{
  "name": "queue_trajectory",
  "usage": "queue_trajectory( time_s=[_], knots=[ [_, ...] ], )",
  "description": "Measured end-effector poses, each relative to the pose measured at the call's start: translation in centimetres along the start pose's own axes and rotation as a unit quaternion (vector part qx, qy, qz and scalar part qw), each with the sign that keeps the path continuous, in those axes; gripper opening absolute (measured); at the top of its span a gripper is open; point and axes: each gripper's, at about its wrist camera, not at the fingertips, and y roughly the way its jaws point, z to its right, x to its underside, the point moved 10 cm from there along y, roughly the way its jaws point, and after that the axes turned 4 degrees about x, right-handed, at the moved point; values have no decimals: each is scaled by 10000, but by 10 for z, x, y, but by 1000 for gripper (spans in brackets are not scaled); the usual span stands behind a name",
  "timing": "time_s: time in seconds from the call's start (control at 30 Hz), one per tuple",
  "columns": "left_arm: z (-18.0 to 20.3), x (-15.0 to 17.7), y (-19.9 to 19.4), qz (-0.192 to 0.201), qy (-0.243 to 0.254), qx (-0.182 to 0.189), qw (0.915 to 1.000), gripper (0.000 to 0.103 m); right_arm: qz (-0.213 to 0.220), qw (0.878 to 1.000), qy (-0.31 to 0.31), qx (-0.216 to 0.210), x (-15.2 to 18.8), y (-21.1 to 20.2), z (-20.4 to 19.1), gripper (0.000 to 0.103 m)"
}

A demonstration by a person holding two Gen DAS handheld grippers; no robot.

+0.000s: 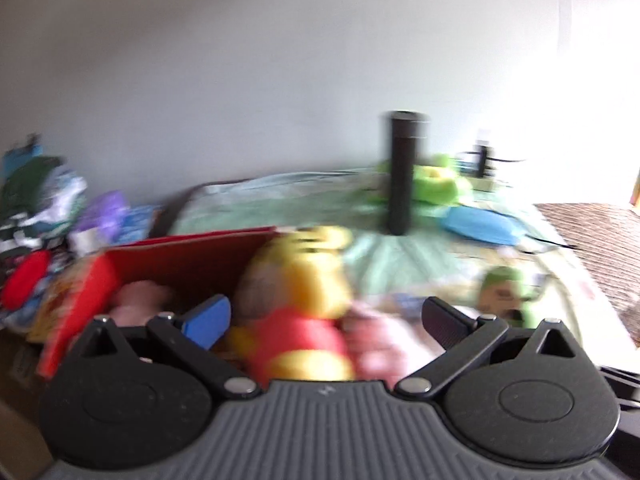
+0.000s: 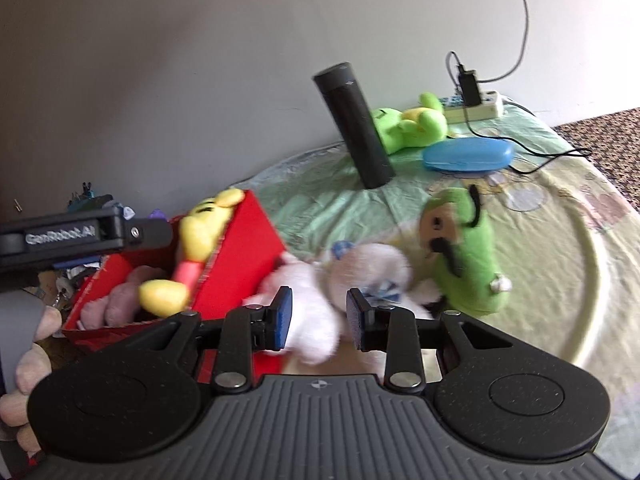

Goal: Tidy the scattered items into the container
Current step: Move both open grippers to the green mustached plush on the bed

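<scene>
You held the soft, light white plush (image 2: pixel 320 300) by its squashy middle in your narrowed right gripper (image 2: pixel 319 318), beside the red box (image 2: pixel 248 248).

Open bedsheet (image 2: pixel 552 240) right of the red box (image 2: pixel 244 256), black cylinder (image 2: pixel 354 128) and green plush (image 2: pixel 468 256) as obstacles.

Plush bear (image 2: pixel 192 252) over box rim (image 2: pixel 240 240); bottle (image 2: pixel 354 128) behind.

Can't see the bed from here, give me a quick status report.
Left gripper open over yellow toy draped on red box rim. Right gripper shut on white toy. Green toy beside it; nothing blocking.
</scene>
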Motion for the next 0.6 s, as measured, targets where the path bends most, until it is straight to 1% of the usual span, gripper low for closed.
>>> queue_trajectory(
  time_s=[0.1, 0.2, 0.27, 0.37, 0.43, 0.47, 0.53, 0.6],
  knots=[
    [44, 8, 6, -107, 162, 506, 9985, 102, -91, 9999, 12, 123, 0, -2, 25, 32],
    [79, 23, 15, -335, 132, 935, 9950, 102, -245, 9994, 74, 247, 3, -1, 51, 33],
    [97, 37, 19, -508, 60, 1185, 9916, 102, -386, 9987, 175, 292, 6, 0, 67, 33],
    [111, 55, 27, -713, -294, 1475, 9861, 102, -544, 9975, 222, 389, 13, 4, 87, 33],
    [114, 63, 31, -837, -414, 1548, 9835, 102, -705, 9961, 314, 434, 20, 8, 99, 33],
    [113, 65, 32, -859, -391, 1504, 9841, 102, -785, 9950, 441, 426, 22, 10, 105, 33],
    [110, 65, 34, -827, -341, 1370, 9865, 102, -801, 9930, 762, 418, 19, 12, 117, 33],
    [105, 61, 36, -787, -404, 1356, 9868, 102, -792, 9906, 985, 514, 14, 16, 129, 34]
  ],
)
